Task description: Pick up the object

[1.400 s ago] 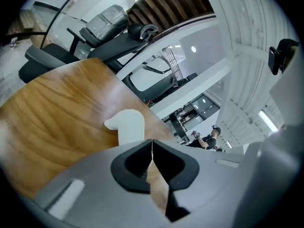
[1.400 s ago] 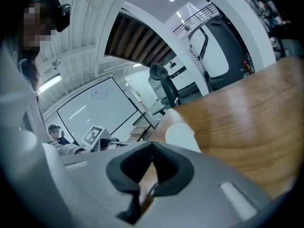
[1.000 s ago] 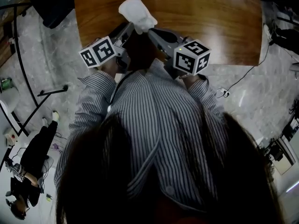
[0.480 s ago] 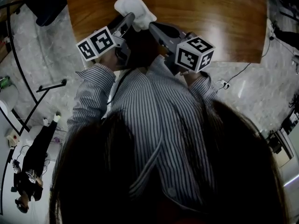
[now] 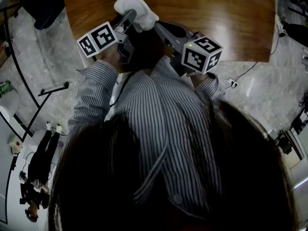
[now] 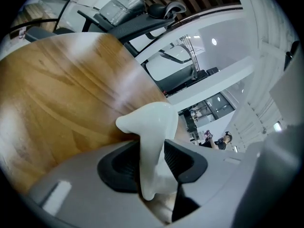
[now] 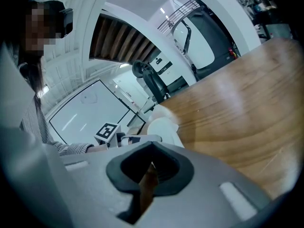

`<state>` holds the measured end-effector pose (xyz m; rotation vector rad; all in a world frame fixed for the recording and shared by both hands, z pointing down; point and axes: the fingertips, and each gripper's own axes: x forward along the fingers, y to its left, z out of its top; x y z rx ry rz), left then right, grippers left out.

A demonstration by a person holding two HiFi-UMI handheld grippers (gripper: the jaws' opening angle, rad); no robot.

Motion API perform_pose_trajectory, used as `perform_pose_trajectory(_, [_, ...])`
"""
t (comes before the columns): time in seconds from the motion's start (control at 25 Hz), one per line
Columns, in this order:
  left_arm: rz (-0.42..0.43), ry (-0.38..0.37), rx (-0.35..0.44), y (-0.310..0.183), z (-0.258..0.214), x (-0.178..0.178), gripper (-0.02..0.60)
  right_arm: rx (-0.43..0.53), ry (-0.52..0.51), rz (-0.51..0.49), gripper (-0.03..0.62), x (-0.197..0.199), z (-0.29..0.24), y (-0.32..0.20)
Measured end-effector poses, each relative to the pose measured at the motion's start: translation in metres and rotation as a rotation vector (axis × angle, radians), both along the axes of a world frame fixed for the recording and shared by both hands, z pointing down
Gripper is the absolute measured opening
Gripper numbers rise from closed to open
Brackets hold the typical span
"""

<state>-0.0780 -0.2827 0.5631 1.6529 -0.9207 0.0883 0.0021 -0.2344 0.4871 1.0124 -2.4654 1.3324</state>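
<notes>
A white, soft-looking lumpy object (image 5: 135,7) hangs over the near part of the wooden table (image 5: 216,13). My left gripper (image 5: 132,18) has it between its jaws, which are closing on it. In the left gripper view the object (image 6: 153,137) stands pinched between the dark pads (image 6: 121,165), its rounded top poking out beyond them. My right gripper (image 5: 159,28) sits just right of the object, apart from it. Its jaws are together, with nothing in them (image 7: 149,171). From that side the object (image 7: 164,129) and the left gripper's marker cube (image 7: 107,131) show beyond the right jaws.
The table's near edge (image 5: 240,61) runs just ahead of the person's striped sleeves. A cable (image 5: 250,73) trails on the marble floor to the right. A black stand (image 5: 53,90) and a person (image 5: 38,165) are at the left. Exercise machines (image 6: 142,13) stand beyond the table.
The left gripper and the white object have shifted a little up and to the left in the head view. The right gripper has hardly moved.
</notes>
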Motion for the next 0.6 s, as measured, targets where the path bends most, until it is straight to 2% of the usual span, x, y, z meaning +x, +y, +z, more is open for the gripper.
perform_pose_trajectory(0.28, [0.016,0.026,0.003,0.002,-0.003,0.008,0.135,0.008,0.006,0.007,0.002,0.006,-0.004,0.0])
perform_pose_trajectory(0.4, [-0.002,0.031,0.018,0.009,-0.027,-0.002,0.132,0.035,0.012,0.002,0.002,-0.003,-0.029,0.007])
perform_pose_trajectory(0.52, [-0.03,0.071,0.037,0.015,-0.06,-0.015,0.132,0.07,0.031,-0.01,0.002,-0.015,-0.061,0.016])
perform_pose_trajectory(0.6, [-0.047,0.084,0.039,0.015,-0.061,-0.012,0.132,0.08,0.037,-0.018,0.002,-0.01,-0.061,0.016])
